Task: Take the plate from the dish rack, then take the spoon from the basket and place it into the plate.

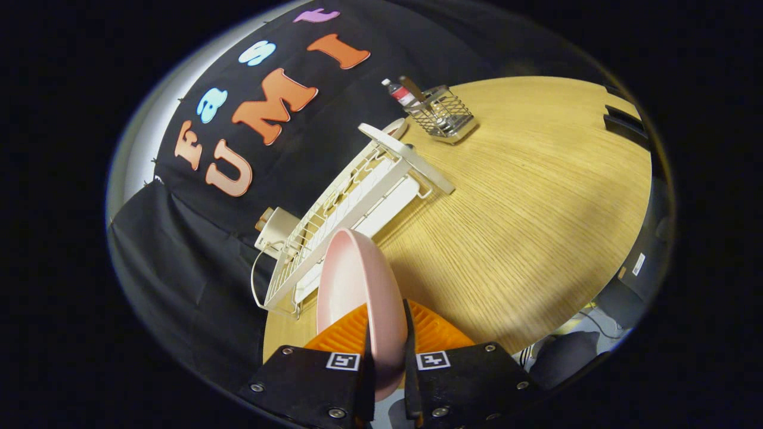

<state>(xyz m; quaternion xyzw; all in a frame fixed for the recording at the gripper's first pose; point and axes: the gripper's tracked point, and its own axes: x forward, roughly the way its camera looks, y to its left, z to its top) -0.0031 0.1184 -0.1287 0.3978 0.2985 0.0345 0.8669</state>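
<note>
The tongs (386, 351) clamp one pink plate (357, 292) beside the dish rack (351, 202); beyond the rack, one wire basket (444, 113) holds a spoon (412, 89).

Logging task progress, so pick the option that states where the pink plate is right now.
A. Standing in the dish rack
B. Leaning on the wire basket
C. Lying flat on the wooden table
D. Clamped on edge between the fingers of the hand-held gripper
D: the pink plate stands on edge between the fingers of the hand-held gripper, which press its rim, out of the dish rack beyond.
</note>
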